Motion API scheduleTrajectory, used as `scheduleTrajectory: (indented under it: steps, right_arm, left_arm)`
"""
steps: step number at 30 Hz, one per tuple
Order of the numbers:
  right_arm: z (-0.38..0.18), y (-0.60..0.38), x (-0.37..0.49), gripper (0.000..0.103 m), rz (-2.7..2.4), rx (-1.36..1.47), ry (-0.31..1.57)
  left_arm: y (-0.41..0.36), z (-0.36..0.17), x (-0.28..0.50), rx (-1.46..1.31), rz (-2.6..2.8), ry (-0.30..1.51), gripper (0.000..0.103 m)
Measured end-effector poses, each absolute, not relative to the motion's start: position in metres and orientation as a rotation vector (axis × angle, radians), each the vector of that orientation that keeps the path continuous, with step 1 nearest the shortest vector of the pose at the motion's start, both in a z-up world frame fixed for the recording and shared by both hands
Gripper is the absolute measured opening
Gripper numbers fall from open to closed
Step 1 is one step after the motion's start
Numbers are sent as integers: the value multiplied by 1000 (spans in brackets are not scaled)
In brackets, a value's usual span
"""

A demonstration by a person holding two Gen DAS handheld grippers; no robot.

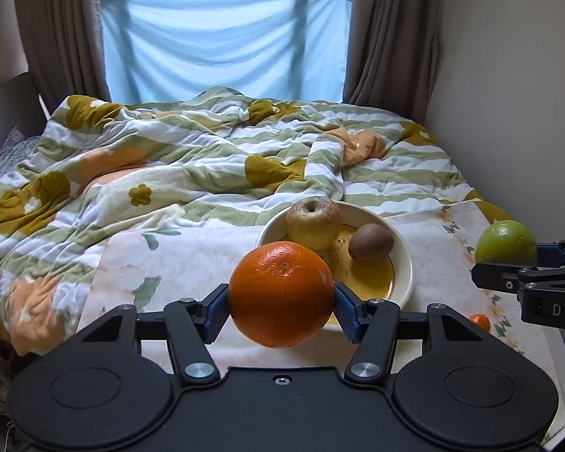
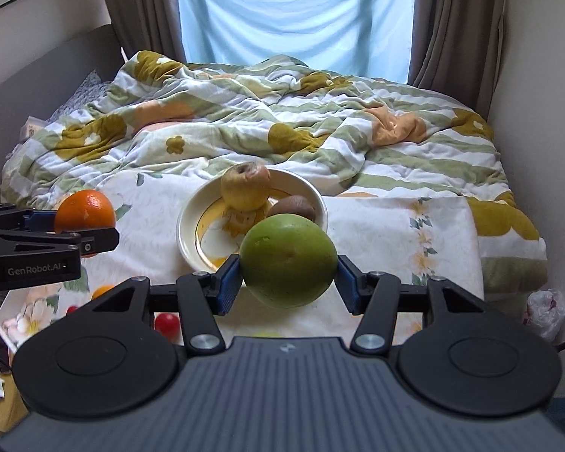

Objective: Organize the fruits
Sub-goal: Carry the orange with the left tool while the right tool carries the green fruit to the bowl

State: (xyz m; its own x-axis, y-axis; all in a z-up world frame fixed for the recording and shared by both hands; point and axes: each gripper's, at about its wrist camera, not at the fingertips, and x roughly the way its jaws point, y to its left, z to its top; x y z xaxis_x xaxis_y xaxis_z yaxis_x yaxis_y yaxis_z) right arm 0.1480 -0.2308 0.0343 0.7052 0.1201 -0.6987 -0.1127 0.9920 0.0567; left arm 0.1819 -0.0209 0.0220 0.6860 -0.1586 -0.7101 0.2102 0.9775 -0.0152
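**Two fruits held above the plate**

At the left, the left gripper [image 1: 281, 303] pinches an orange [image 1: 281, 293] between its blue pads, one pad pressed to each side, the fruit lifted clear of the floral cloth [image 1: 192, 260]. Just behind it sits the plate [image 1: 401, 282], cream with a yellow centre, holding an apple [image 1: 312, 222] on the left and a kiwi [image 1: 371, 243] on the right, the two close together. Further right, the right gripper [image 2: 288, 280] is clamped on a green fruit [image 2: 288, 260], possibly an unripe orange, also raised off the cloth. Near the cloth's front edge lie a small orange fruit [image 1: 480, 322] and a red one [image 2: 167, 322], partly hidden by the grippers. Behind everything spreads a rumpled quilt [image 1: 207, 150].
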Motion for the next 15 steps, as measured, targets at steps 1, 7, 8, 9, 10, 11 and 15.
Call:
scheduleTrajectory:
  steps: [1, 7, 8, 9, 10, 11, 15]
  right_arm:
    - [33, -229, 155, 69, 124, 11, 781]
    - [19, -217, 199, 69, 94, 39, 810]
    - [16, -216, 205, 69, 90, 45, 816]
    - [13, -215, 212, 69, 85, 50, 823]
    - [10, -215, 218, 69, 81, 53, 829]
    - [7, -214, 223, 69, 76, 57, 835]
    - [-5, -210, 243, 69, 64, 76, 865]
  left_arm:
    - [-21, 19, 190, 77, -216, 794, 63]
    - [-21, -5, 235, 142, -262, 828, 63]
    - [-22, -9, 241, 153, -269, 832, 62]
    - [-22, -13, 249, 167, -279, 836, 63]
    - [-24, -17, 253, 179, -287, 839, 63]
    - [-25, -22, 259, 193, -295, 845, 63]
    - [-32, -41, 280, 248, -338, 871, 62]
